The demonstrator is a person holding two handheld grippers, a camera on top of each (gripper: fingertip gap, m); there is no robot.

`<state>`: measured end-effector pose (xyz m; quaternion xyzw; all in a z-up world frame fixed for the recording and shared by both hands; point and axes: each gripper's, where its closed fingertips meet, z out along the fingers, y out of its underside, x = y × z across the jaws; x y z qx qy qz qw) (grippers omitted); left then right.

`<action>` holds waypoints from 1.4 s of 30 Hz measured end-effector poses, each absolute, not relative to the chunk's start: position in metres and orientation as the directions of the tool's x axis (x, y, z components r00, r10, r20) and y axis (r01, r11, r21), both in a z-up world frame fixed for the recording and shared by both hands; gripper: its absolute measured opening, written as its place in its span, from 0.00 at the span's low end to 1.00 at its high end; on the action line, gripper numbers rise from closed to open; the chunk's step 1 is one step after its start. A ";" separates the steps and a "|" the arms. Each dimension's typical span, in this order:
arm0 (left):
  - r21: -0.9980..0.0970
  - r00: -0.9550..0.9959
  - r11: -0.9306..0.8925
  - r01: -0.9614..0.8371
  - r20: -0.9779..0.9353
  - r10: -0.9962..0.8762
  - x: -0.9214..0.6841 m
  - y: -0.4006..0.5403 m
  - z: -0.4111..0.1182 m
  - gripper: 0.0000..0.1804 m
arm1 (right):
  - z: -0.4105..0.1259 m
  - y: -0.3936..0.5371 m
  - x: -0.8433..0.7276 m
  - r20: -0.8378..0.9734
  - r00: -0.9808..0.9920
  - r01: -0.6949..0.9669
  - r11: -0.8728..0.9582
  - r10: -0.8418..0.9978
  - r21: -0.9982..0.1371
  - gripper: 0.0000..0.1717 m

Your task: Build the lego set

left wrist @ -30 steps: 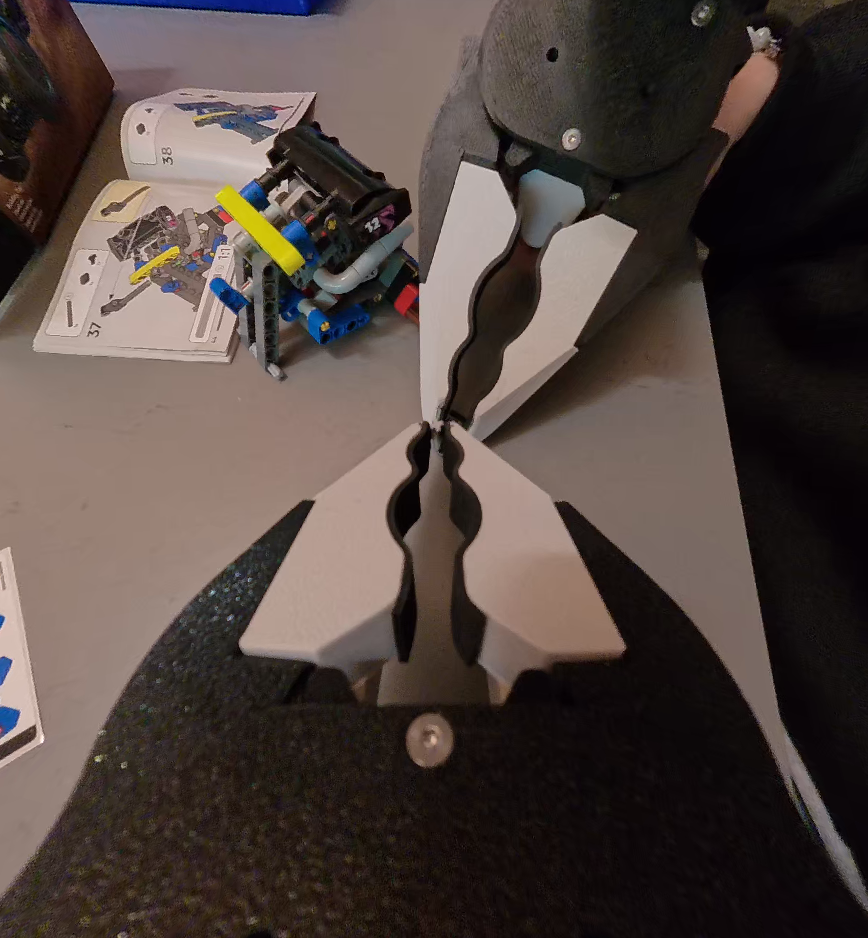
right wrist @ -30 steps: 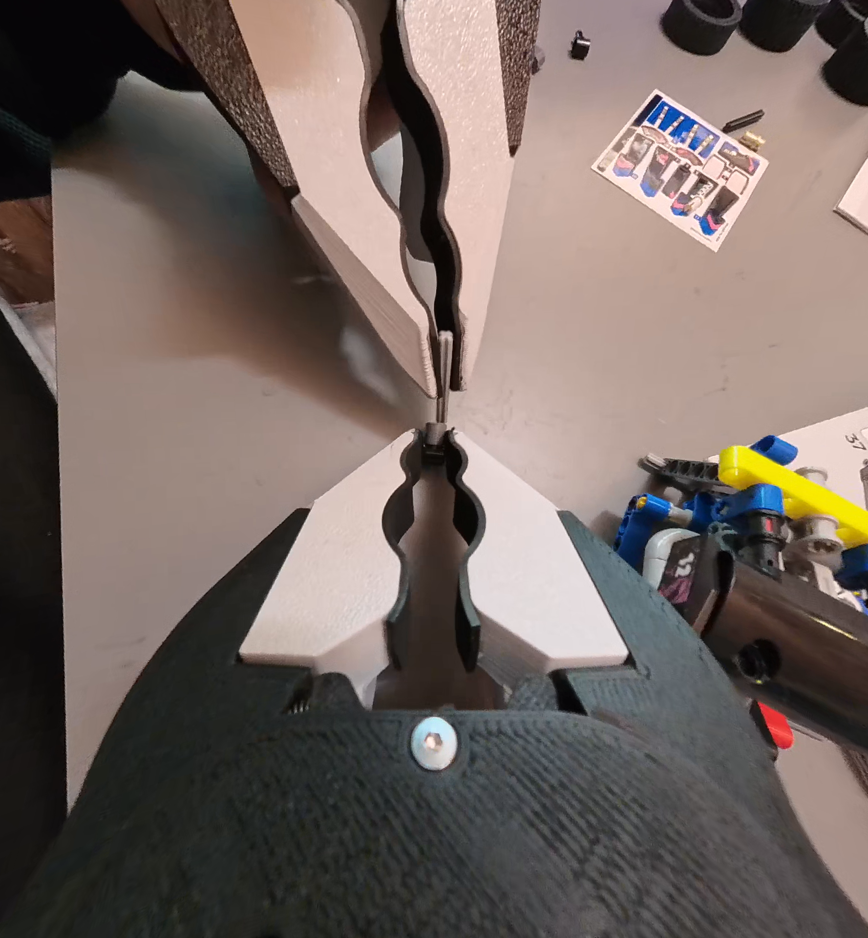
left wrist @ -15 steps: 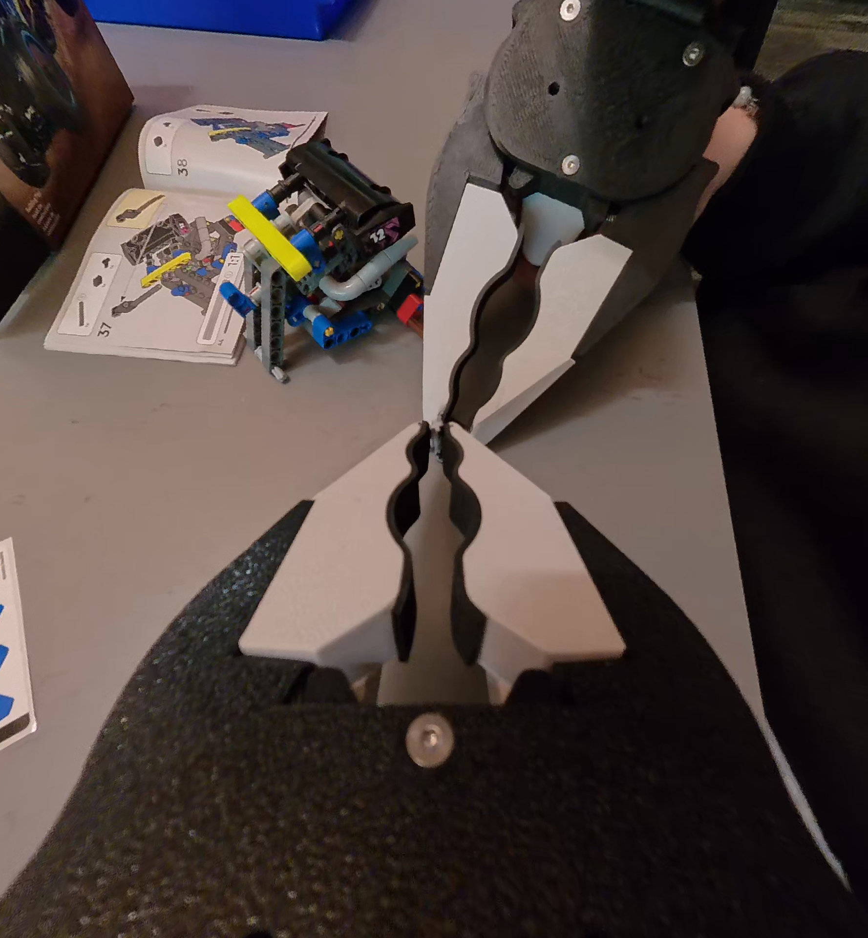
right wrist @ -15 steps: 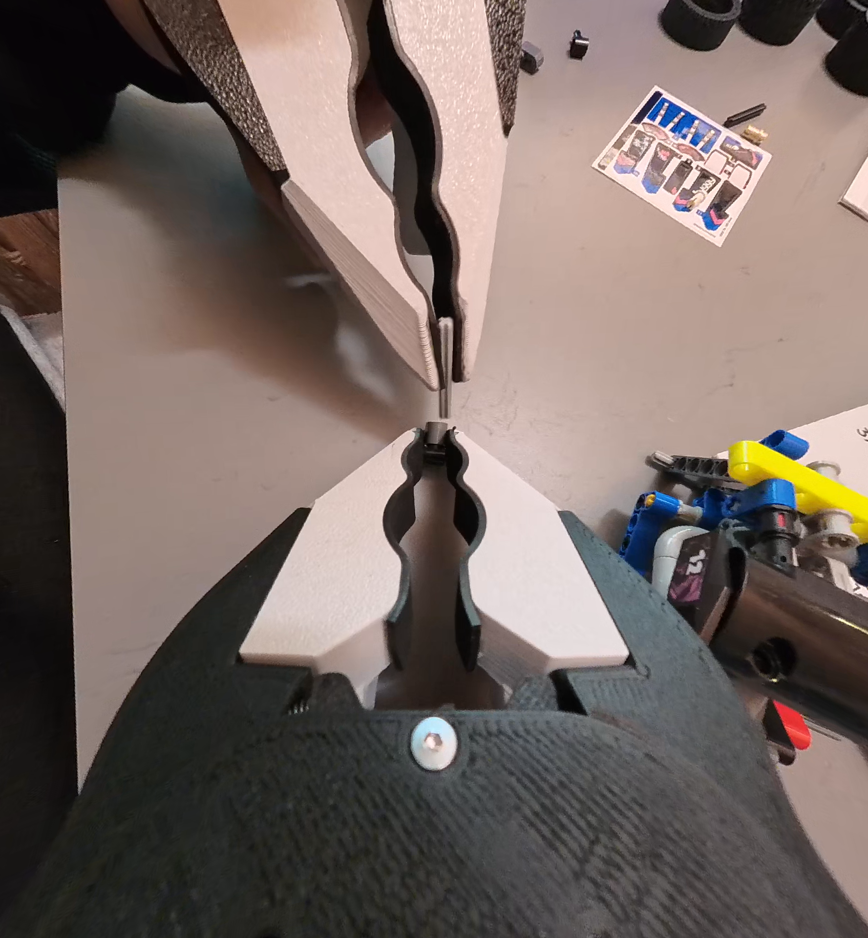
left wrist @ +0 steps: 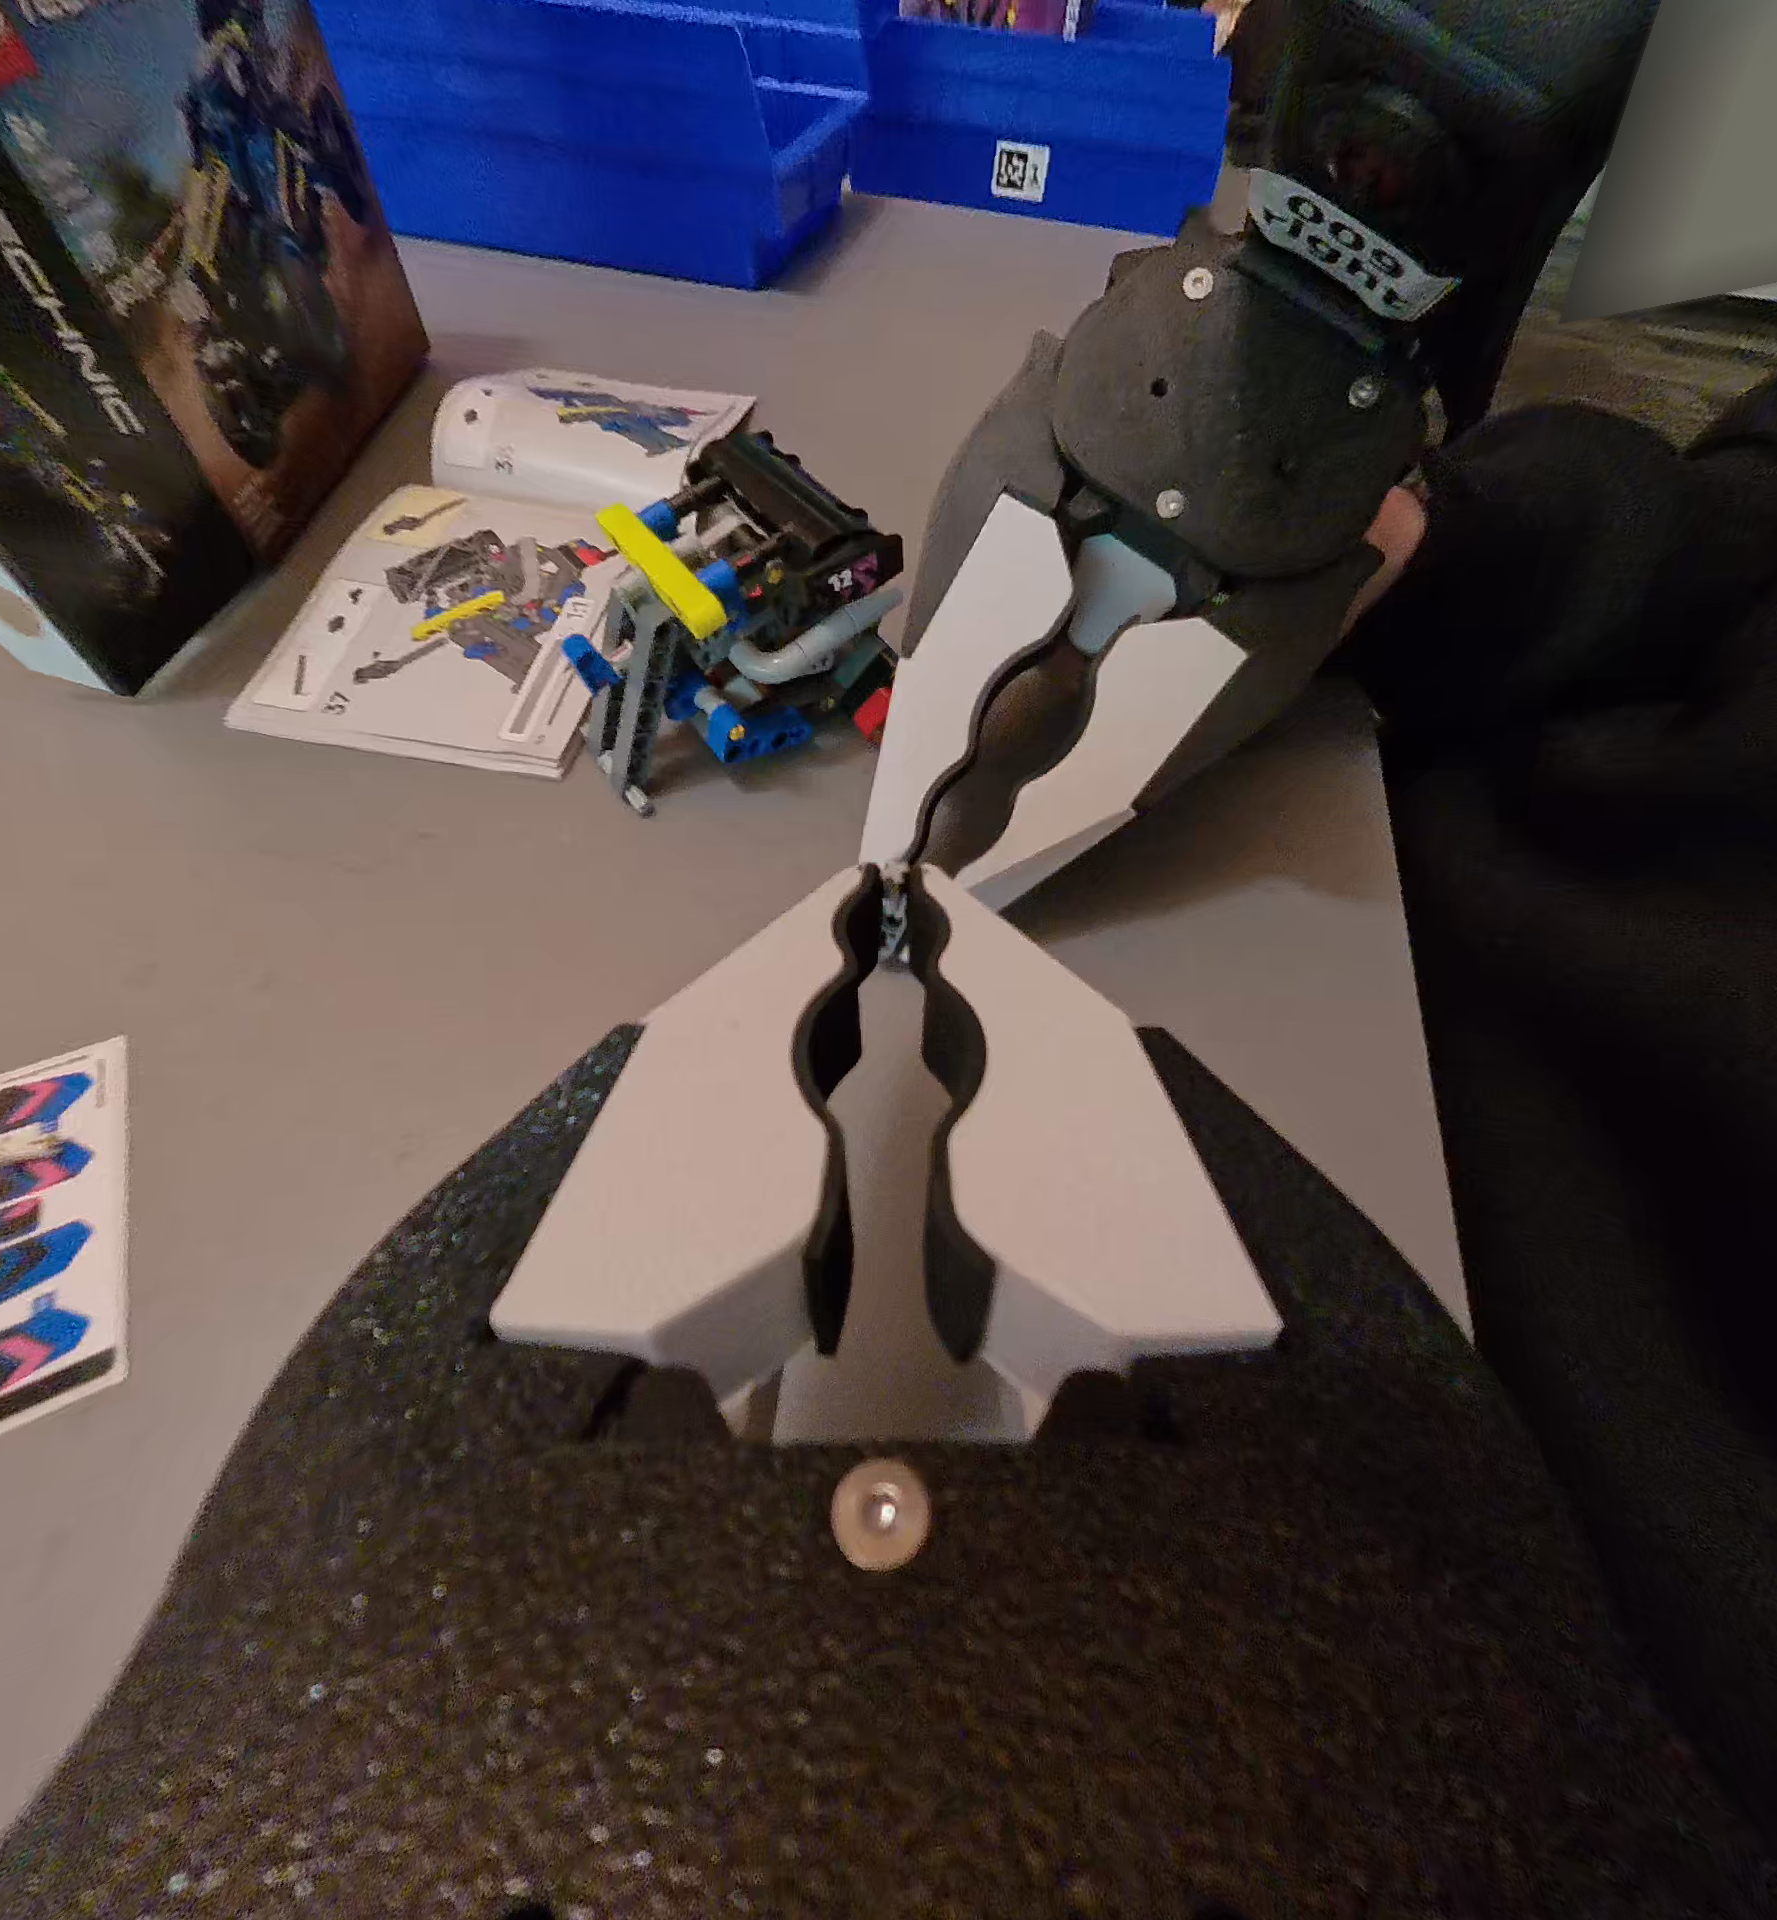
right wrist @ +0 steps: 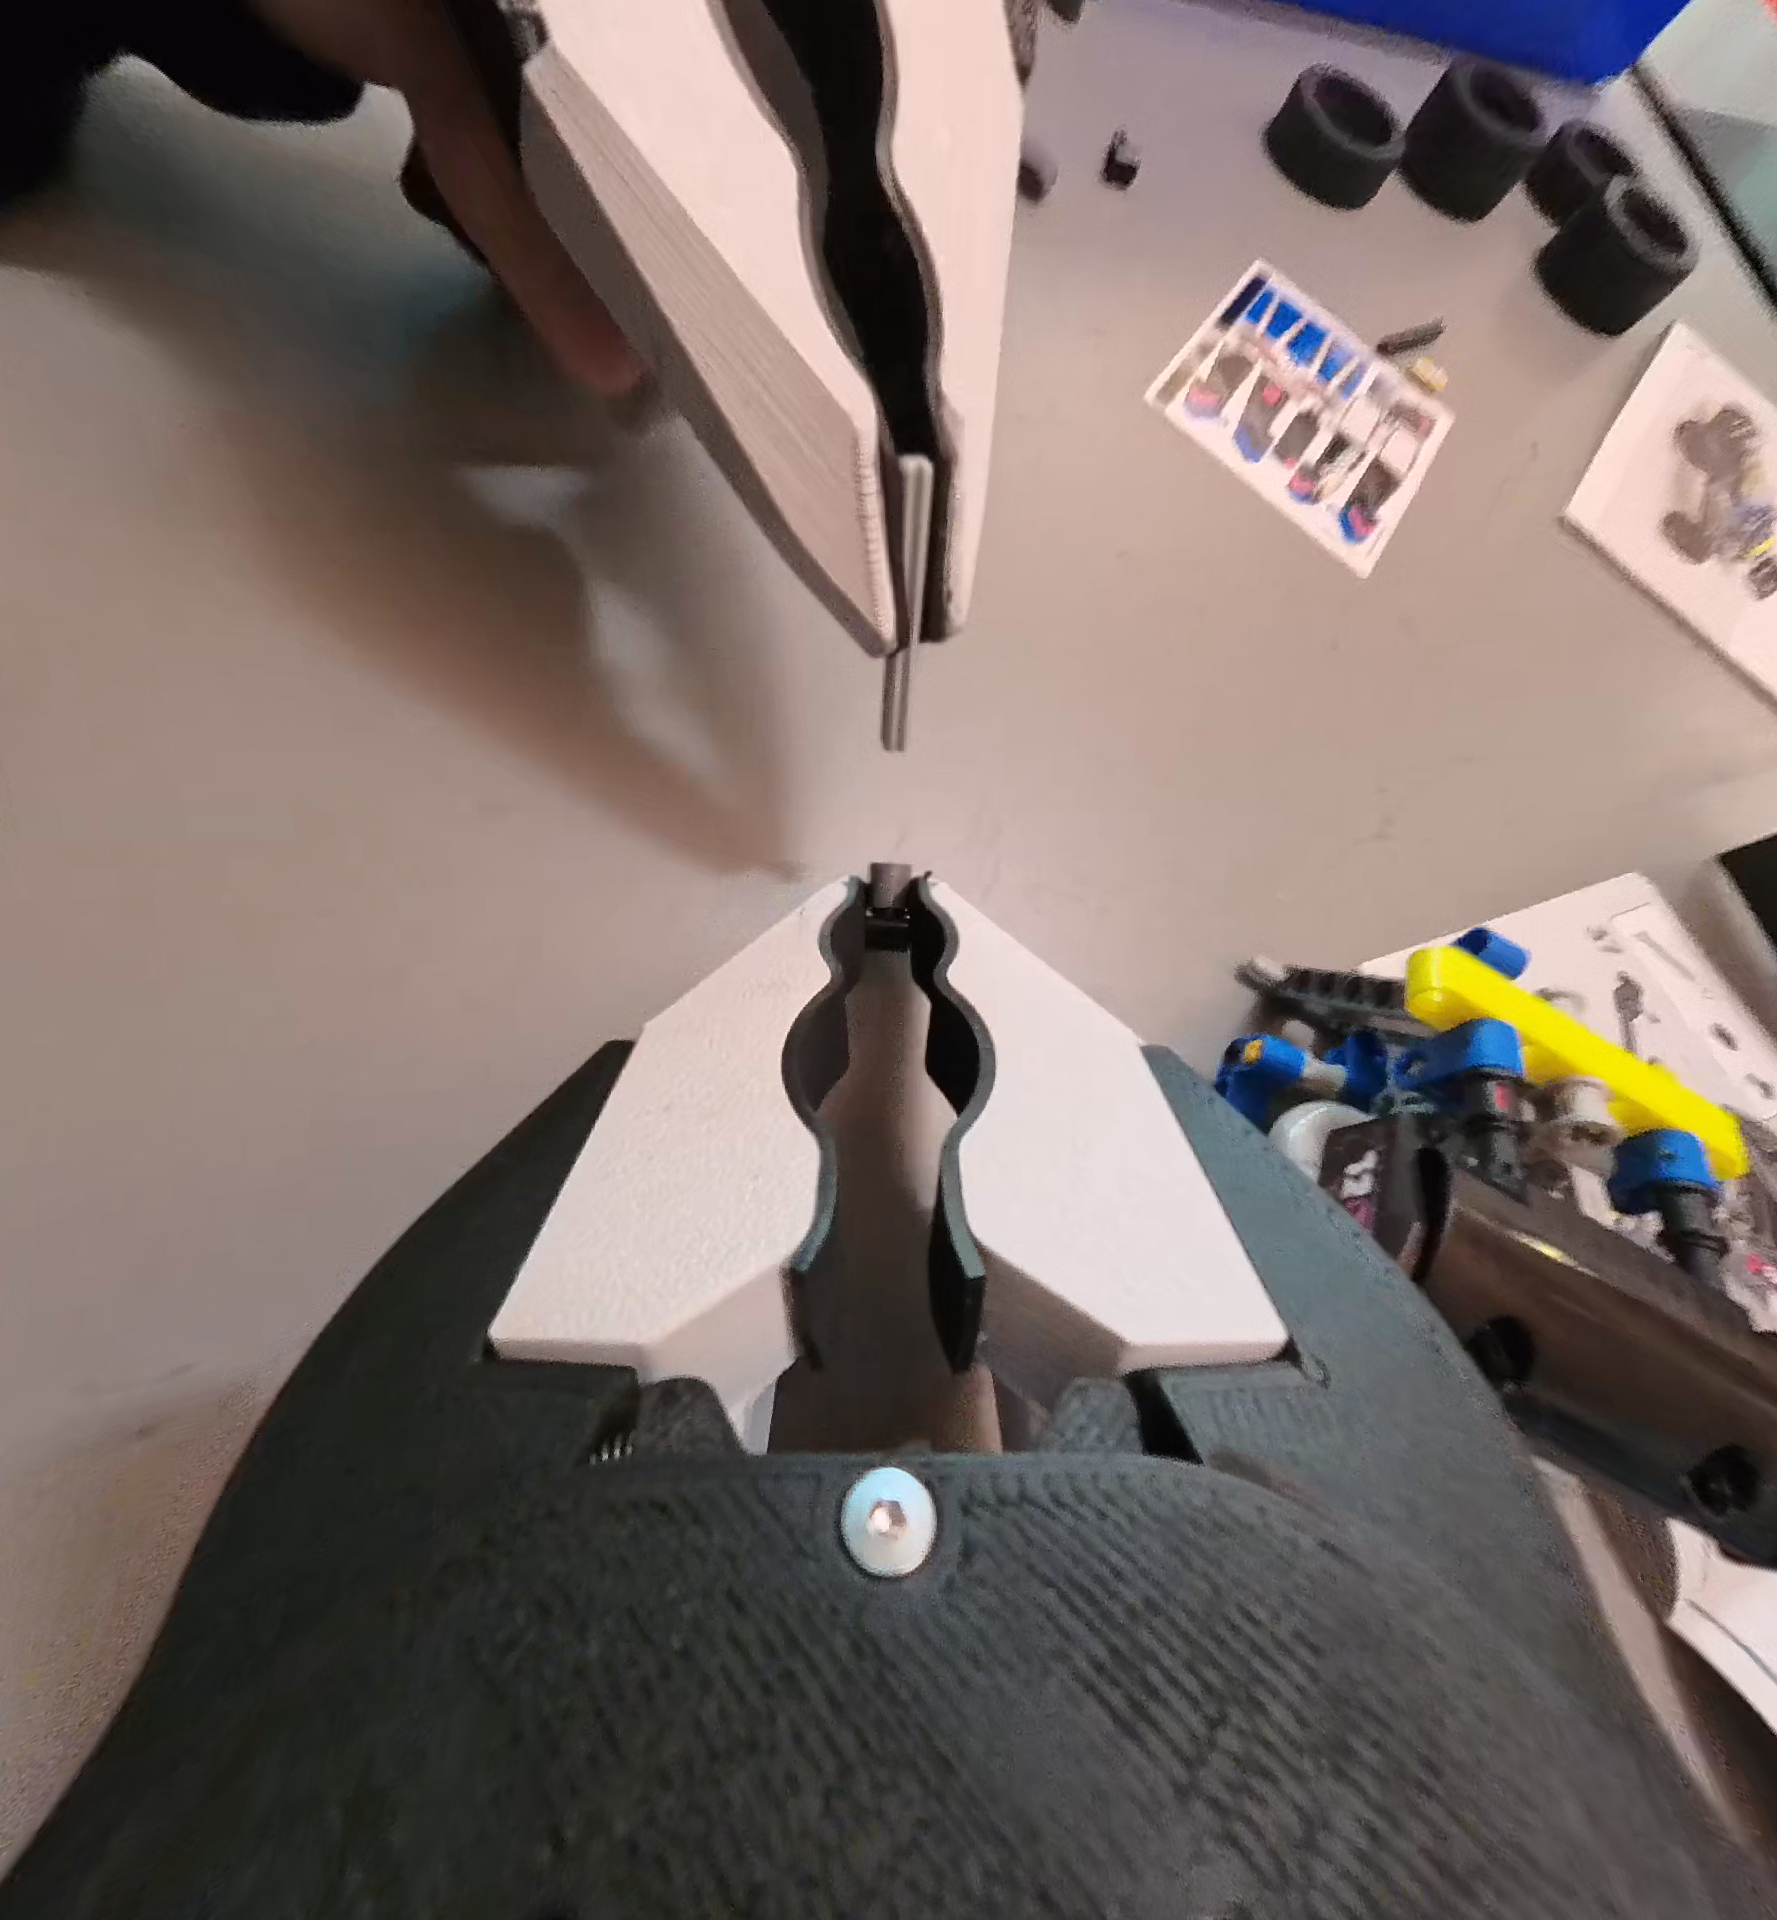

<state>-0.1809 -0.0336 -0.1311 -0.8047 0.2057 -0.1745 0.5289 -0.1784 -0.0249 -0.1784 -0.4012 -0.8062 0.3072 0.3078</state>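
Observation:
My left gripper (left wrist: 894,883) is shut on a thin grey axle (left wrist: 894,925). In the right wrist view the axle (right wrist: 895,696) sticks out of the left gripper's (right wrist: 913,632) closed fingertips and points at my right gripper. My right gripper (right wrist: 889,888) is shut on a small dark connector piece (right wrist: 887,914), whose grey end shows just past the tips. A short gap separates the axle's tip from the connector. In the left wrist view the right gripper (left wrist: 905,854) meets mine tip to tip above the grey table (left wrist: 344,935).
A partly built brick model (left wrist: 749,623) with a yellow beam lies on an open instruction booklet (left wrist: 416,644). Around it are a dark product box (left wrist: 136,312), blue bins (left wrist: 603,135), a sticker sheet (left wrist: 11,1236) and black tyres (right wrist: 1466,145). A dark sleeve (left wrist: 1642,935) lies along the table's right edge. My right fingertips sit around 5 centimeters from my left ones.
The axle's tip was at the connector a second ago; now the two grippers have drawn apart and a gap shows between axle and connector. Both views have shifted, with more of the table's far side showing.

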 end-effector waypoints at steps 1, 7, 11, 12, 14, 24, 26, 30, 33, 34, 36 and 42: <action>-0.927 0.860 -0.345 -0.150 0.050 -0.508 -0.184 -0.036 -0.128 0.01 | -0.170 -0.026 -0.183 0.265 -0.474 0.417 0.478 0.840 -0.773 0.04; -0.971 0.891 -0.224 -0.078 0.033 -0.452 -0.202 -0.043 -0.099 0.01 | -0.121 -0.036 -0.199 0.262 -0.442 0.164 0.364 0.858 -0.917 0.03; -0.985 0.867 -0.171 -0.021 0.067 -0.494 -0.196 -0.046 -0.085 0.01 | -0.109 -0.044 -0.196 0.313 -0.448 0.049 0.372 0.838 -0.927 0.03; -0.987 0.862 -0.163 -0.011 0.074 -0.502 -0.194 -0.046 -0.084 0.01 | -0.105 -0.045 -0.194 0.317 -0.448 0.026 0.366 0.836 -0.930 0.03; -0.986 0.855 -0.167 -0.010 0.078 -0.512 -0.191 -0.045 -0.084 0.01 | -0.100 -0.046 -0.190 0.326 -0.446 -0.018 0.356 0.833 -0.934 0.03; -0.985 0.842 -0.172 -0.035 0.063 -0.536 -0.185 -0.048 -0.078 0.01 | -0.093 -0.048 -0.185 0.324 -0.458 -0.070 0.330 0.828 -0.941 0.03; -0.978 0.858 -0.201 -0.058 0.054 -0.510 -0.187 -0.046 -0.081 0.01 | -0.087 -0.048 -0.183 0.326 -0.449 -0.110 0.311 0.832 -0.944 0.03; -0.969 0.868 -0.225 -0.099 0.026 -0.496 -0.184 -0.043 -0.084 0.01 | -0.087 -0.047 -0.183 0.348 -0.429 -0.115 0.332 0.834 -0.936 0.03; -0.972 0.875 -0.203 -0.120 -0.007 -0.484 -0.187 -0.045 -0.078 0.01 | -0.087 -0.046 -0.183 0.353 -0.420 -0.119 0.335 0.836 -0.935 0.03; -0.978 0.868 -0.183 -0.101 0.004 -0.496 -0.185 -0.046 -0.074 0.01 | -0.087 -0.047 -0.183 0.357 -0.425 -0.117 0.341 0.832 -0.933 0.03; -0.980 0.860 -0.172 -0.104 -0.002 -0.511 -0.183 -0.047 -0.072 0.01 | -0.088 -0.048 -0.183 0.367 -0.424 -0.122 0.349 0.828 -0.929 0.03; -0.978 0.848 -0.178 -0.112 -0.001 -0.530 -0.181 -0.049 -0.075 0.01 | -0.091 -0.049 -0.184 0.388 -0.420 -0.112 0.377 0.821 -0.919 0.03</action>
